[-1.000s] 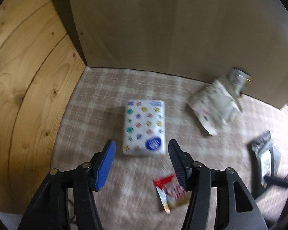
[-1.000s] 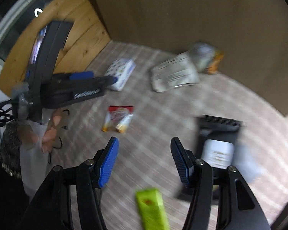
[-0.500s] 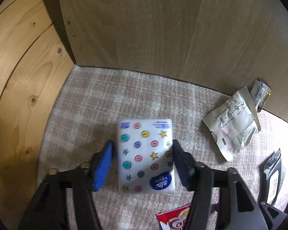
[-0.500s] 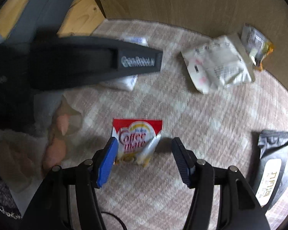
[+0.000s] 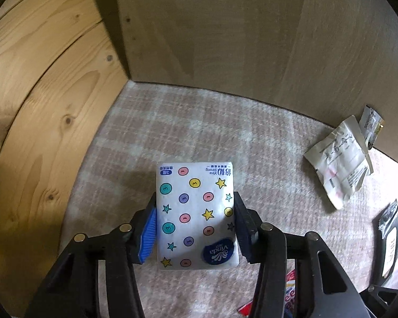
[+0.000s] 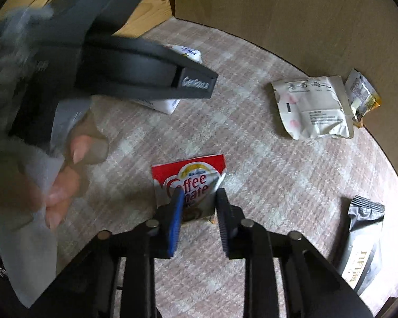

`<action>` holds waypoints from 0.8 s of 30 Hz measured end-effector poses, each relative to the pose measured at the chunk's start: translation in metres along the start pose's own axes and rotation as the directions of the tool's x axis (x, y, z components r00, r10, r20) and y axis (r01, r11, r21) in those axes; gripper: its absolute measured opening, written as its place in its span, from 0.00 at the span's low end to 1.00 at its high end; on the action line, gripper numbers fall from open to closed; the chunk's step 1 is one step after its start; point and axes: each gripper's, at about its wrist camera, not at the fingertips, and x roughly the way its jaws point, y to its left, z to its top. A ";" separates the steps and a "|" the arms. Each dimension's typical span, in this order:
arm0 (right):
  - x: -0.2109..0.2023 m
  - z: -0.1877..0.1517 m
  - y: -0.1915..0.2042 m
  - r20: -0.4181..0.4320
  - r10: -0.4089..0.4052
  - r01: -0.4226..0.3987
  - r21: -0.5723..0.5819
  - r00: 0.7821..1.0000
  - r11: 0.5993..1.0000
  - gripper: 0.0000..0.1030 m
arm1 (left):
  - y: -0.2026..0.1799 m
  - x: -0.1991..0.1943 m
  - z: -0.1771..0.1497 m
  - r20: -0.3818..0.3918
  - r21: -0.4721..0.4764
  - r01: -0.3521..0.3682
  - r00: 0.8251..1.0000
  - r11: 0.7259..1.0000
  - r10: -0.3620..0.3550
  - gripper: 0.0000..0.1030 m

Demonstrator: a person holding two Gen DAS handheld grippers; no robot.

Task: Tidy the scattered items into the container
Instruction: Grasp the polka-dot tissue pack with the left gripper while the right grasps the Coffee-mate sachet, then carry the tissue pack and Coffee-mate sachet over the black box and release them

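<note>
A white tissue pack (image 5: 193,212) printed with coloured dots and stars lies on the checked cloth (image 5: 199,132). My left gripper (image 5: 195,201) straddles it from above; its jaws are closing and both pads touch the pack's long sides. In the right wrist view a red and white Coffee-mate sachet (image 6: 191,182) sits between the pads of my right gripper (image 6: 199,194). Those jaws are closing too, and the sachet buckles upward between them. A corner of the sachet (image 5: 289,291) shows at the bottom of the left wrist view.
A crumpled white packet (image 6: 313,108) and a small foil packet (image 6: 360,95) lie by the beige panel (image 5: 225,39) at the back. A black pouch (image 6: 363,246) lies at the right. Pine planks (image 5: 39,106) border the cloth on the left. A person's hand (image 6: 63,182) holds the left tool.
My left gripper has sunk over the tissue pack and narrowed onto its sides. My right gripper has moved over to the Coffee-mate sachet, dropped, and closed from wide open onto it.
</note>
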 end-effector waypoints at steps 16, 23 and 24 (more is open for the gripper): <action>-0.038 -0.040 -0.050 0.031 0.136 -0.139 0.153 0.990 0.978 0.12 | 0.011 -0.068 -0.038 0.050 -0.019 -0.014 0.999 1.000 0.015 0.45; -0.110 -0.071 -0.106 0.139 0.070 -0.098 0.211 0.988 0.973 0.12 | -0.042 -0.136 -0.061 0.113 0.087 0.021 0.993 0.996 -0.031 0.45; -0.120 -0.082 -0.113 0.152 0.057 -0.092 0.229 0.987 0.969 0.12 | -0.053 -0.151 -0.064 0.123 0.109 0.033 0.991 0.994 -0.047 0.45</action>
